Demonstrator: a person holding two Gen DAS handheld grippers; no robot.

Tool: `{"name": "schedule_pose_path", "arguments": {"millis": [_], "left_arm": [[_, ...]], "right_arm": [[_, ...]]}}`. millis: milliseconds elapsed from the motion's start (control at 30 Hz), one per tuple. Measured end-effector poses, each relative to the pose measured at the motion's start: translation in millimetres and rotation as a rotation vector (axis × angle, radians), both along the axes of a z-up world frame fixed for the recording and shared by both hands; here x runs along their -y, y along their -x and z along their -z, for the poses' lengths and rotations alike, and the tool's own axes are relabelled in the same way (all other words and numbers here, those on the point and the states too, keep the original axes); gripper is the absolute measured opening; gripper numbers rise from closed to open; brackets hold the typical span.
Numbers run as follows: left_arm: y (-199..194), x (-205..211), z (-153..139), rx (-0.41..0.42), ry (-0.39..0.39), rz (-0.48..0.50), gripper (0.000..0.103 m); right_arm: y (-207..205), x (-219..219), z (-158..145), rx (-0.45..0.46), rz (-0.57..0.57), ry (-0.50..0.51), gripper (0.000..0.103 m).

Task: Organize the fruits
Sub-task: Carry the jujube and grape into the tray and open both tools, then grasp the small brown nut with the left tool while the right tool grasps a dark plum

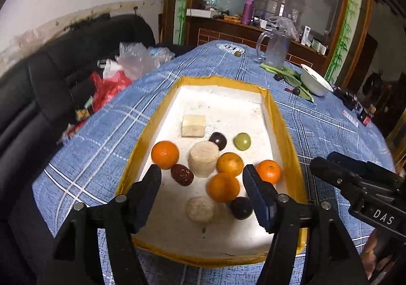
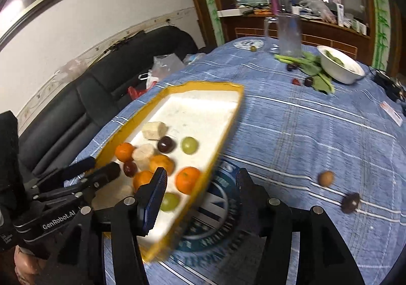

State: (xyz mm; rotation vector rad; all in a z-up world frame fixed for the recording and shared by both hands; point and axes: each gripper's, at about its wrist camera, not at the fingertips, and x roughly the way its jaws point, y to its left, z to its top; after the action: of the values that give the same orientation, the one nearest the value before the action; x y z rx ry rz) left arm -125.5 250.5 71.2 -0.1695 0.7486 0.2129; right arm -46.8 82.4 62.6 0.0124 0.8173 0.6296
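Note:
A white tray with a yellow rim [image 1: 284, 132] [image 2: 223, 137] lies on the blue checked tablecloth. It holds several oranges [image 1: 223, 187], dark plums [image 1: 181, 174], a green grape [image 1: 242, 141] and pale banana pieces [image 1: 203, 161]. My left gripper [image 1: 203, 183] is open and empty, hovering over the near part of the tray above the fruit. My right gripper [image 2: 200, 198] is open and empty over the tray's right rim; it also shows in the left wrist view [image 1: 355, 183]. A green grape [image 2: 169, 201] lies by its left finger. A brown fruit [image 2: 326, 178] and a dark one [image 2: 350, 202] lie on the cloth at the right.
At the far end stand a clear pitcher [image 2: 289, 34], a white bowl [image 2: 341, 64], green leaves [image 2: 314, 71] and a few small dark fruits [image 2: 308, 81]. A black sofa [image 1: 50, 97] with plastic bags [image 1: 121, 71] is at the left. A wooden sideboard stands behind.

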Motion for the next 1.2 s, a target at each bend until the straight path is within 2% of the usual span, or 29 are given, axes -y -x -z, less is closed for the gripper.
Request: {"name": "schedule_pose_path", "arguments": {"millis": [167,633,967,1200], "left_arm": [[4.8,20.6,-9.1,0.022,-0.068,0.039,0.073],[6.6,58.3,-14.7,0.013,-0.105,0.117,0.074],[4.0,74.5,-10.8,-0.014,-0.077,0.157,0.075],[-4.5,100.3,-2.8,-0.037,-0.063,0.219,0.075]], "right_arm": [[8.5,25.5,3.2,0.013,0.039,0.016,0.061],[20.0,94.3,7.0,-0.001,0.16,0.002,0.063],[19.6,145.2,19.4,-0.025,0.248,0.023,0.063],[12.8,185.2,31.1,-0.066,0.334,0.029,0.063]]}}
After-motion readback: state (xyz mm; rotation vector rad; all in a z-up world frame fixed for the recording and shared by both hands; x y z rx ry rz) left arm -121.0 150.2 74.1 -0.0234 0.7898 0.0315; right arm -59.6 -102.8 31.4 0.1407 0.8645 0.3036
